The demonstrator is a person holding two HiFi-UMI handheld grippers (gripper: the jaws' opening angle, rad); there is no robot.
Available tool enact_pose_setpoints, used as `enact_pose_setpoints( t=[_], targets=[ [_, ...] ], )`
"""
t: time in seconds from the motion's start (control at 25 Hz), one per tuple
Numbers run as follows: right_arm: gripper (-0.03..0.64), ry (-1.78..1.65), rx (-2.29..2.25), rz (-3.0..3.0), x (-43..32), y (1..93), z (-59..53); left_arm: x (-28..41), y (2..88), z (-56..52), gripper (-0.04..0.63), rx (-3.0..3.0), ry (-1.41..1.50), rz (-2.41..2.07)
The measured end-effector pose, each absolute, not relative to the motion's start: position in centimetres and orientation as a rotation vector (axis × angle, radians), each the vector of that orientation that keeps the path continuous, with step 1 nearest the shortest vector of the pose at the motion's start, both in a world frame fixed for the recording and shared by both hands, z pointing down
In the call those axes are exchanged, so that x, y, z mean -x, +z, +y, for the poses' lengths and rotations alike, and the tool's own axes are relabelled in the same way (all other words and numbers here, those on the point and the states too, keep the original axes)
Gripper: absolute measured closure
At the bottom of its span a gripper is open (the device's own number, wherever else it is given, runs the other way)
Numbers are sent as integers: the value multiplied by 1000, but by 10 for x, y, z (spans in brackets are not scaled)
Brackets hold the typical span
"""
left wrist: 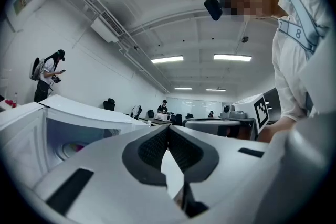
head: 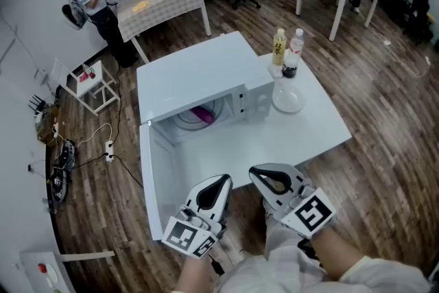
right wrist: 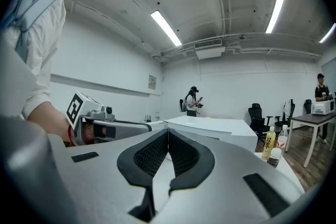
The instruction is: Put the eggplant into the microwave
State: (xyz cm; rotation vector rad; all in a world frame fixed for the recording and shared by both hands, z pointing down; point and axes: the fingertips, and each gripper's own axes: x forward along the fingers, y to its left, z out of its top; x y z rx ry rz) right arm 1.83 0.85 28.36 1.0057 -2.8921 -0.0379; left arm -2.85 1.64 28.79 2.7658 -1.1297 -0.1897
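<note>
The left tongs (left wrist: 168,128) were closed, tip against tip, and nothing was between them. The right tongs (right wrist: 168,132) were closed and empty in the same way. In the head view the two were side by side, near each other, at the near edge of the white counter (head: 302,141) and apart from the microwave (head: 199,72). The microwave stood on the counter with its door (head: 154,178) swung wide open to the left. The purple eggplant (head: 204,114) lay inside the chamber, on the round plate. To the right of the microwave stood a yellow bottle (head: 278,46) and a clear bottle (head: 293,51), with a round glass dish (head: 287,101) just beside them.
</note>
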Motion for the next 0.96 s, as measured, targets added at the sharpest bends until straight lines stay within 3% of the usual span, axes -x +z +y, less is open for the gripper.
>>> enact_pose_setpoints(
  t=[0.96],
  targets=[
    [584, -129, -967, -2911, -5, 249, 63, 28, 247, 67, 592, -2903, -208, -1042]
  ],
)
